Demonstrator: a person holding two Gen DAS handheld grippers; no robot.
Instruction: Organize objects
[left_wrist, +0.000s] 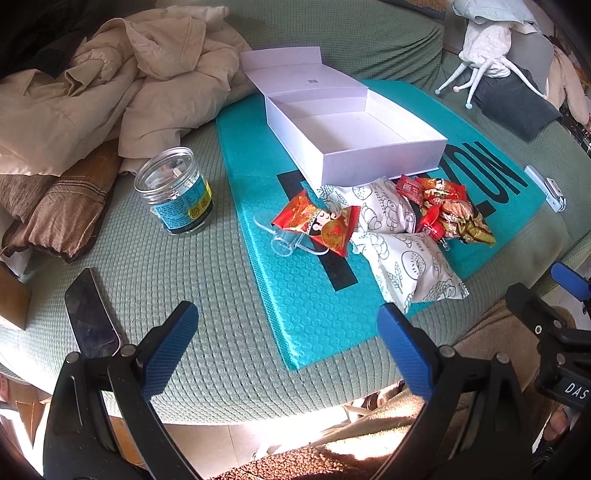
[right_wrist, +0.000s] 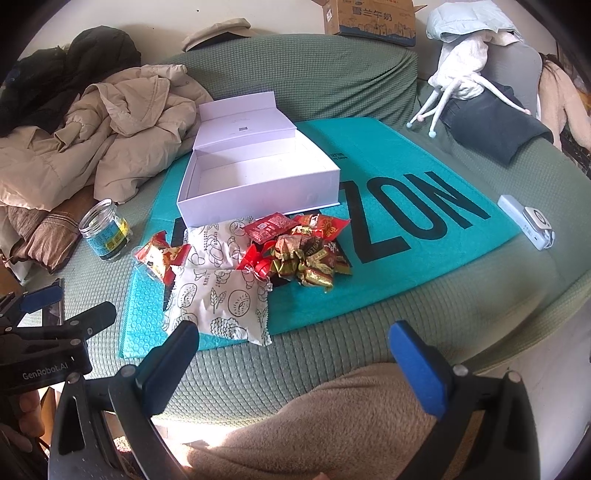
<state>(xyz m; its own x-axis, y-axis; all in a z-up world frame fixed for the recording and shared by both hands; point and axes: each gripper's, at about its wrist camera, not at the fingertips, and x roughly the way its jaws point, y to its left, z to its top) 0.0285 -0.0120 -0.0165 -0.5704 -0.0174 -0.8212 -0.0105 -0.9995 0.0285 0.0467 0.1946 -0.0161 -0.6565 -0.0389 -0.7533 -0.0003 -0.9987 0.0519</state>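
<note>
An empty white box (left_wrist: 354, 140) (right_wrist: 255, 184) with its lid flipped back sits on a teal bubble mailer (left_wrist: 310, 295) (right_wrist: 406, 221). In front of the box lies a heap of snack packets: two white printed pouches (left_wrist: 413, 266) (right_wrist: 218, 295), a red packet (left_wrist: 317, 225) (right_wrist: 162, 258) and several red and gold candies (left_wrist: 447, 210) (right_wrist: 306, 258). A small clear plastic cup (left_wrist: 284, 242) lies under the red packet. My left gripper (left_wrist: 288, 325) is open, short of the mailer's near edge. My right gripper (right_wrist: 295, 350) is open too, near the white pouches.
A clear jar with a blue label (left_wrist: 175, 190) (right_wrist: 105, 230) stands left of the mailer. A phone (left_wrist: 90, 314) lies near the sofa's front edge. A beige jacket (left_wrist: 129, 81) (right_wrist: 122, 125) is piled at the back left. A small white device (left_wrist: 546, 188) (right_wrist: 528, 221) lies right.
</note>
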